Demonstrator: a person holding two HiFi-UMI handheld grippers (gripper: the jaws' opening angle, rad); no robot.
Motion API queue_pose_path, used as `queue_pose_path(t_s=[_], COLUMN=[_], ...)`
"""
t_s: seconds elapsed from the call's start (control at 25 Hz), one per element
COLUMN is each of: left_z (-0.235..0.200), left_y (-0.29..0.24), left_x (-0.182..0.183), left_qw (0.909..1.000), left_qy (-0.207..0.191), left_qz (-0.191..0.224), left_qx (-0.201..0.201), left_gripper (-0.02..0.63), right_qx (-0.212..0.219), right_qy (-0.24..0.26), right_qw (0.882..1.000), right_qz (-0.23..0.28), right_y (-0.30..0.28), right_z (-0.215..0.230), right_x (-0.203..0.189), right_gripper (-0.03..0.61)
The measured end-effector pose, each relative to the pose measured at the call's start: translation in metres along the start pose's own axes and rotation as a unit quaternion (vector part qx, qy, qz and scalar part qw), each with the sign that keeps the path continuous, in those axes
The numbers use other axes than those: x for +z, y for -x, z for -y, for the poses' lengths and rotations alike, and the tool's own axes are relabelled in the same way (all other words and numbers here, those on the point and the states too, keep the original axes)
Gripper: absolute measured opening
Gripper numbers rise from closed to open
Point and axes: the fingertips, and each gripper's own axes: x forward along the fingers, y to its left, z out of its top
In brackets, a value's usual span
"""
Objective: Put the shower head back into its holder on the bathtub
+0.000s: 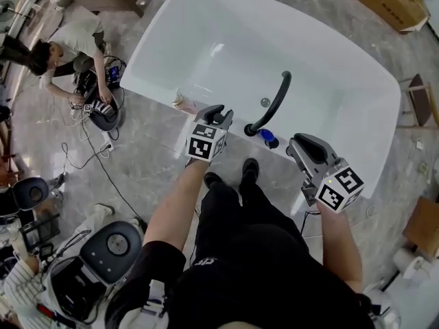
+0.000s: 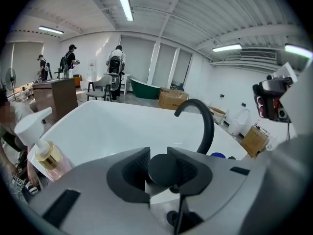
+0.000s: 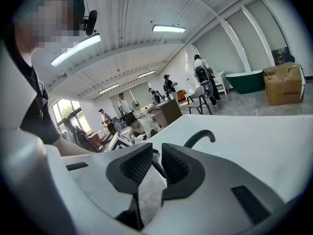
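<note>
The white bathtub (image 1: 159, 52) lies in front of me with a black curved spout (image 1: 277, 99) on its near rim and a blue fitting (image 1: 268, 139) beside the spout's base. My left gripper (image 1: 215, 112) hangs over the near rim, left of the spout. In the left gripper view it (image 2: 157, 168) is shut on a round black part, which looks like the shower head (image 2: 166, 169) seen end-on, with a dark hose dropping below. My right gripper (image 1: 300, 142) hovers right of the spout; its jaws (image 3: 156, 161) stand a narrow gap apart with nothing pinched.
A pump bottle (image 2: 45, 155) stands on the rim to the left of the left gripper. A person crouches on the floor at far left (image 1: 68, 40) among cables. A cardboard box (image 1: 391, 0) lies beyond the tub. Equipment cases (image 1: 103, 252) sit by my feet.
</note>
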Motion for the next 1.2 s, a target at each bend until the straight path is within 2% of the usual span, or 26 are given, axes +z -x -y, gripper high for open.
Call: queue_pose_path(t_s=[0.2, 0.44, 0.68, 0.96, 1.2], left_z=[-0.002, -0.003, -0.007, 0.004, -0.017], left_y=[-0.015, -0.026, -0.023, -0.019, -0.020], left_x=[-0.018, -0.012, -0.017, -0.016, -0.011], left_qw=[0.9999, 0.9999, 0.9993, 0.9992, 0.9984], left_qy=[-0.002, -0.002, 0.022, 0.031, 0.035], left_qz=[-0.016, -0.014, -0.030, -0.022, -0.020], left_qx=[0.003, 0.002, 0.005, 0.011, 0.041], left_gripper=[0.122, 0.126, 0.133, 0.136, 0.120], right_qx=[-0.005, 0.004, 0.015, 0.034, 0.028], right_qy=[-0.011, -0.012, -0.013, -0.010, -0.023], right_qw=[1.000, 1.000, 1.000, 0.999, 0.999], right_qz=[-0.009, -0.017, -0.024, -0.030, -0.035], right_y=[0.000, -0.009, -0.019, -0.024, -0.028], right_z=[0.006, 0.007, -0.001, -0.004, -0.001], right_x=[-0.009, -0.009, -0.001, -0.001, 0.000], right_gripper=[0.068, 0.063, 0.060, 0.055, 0.051])
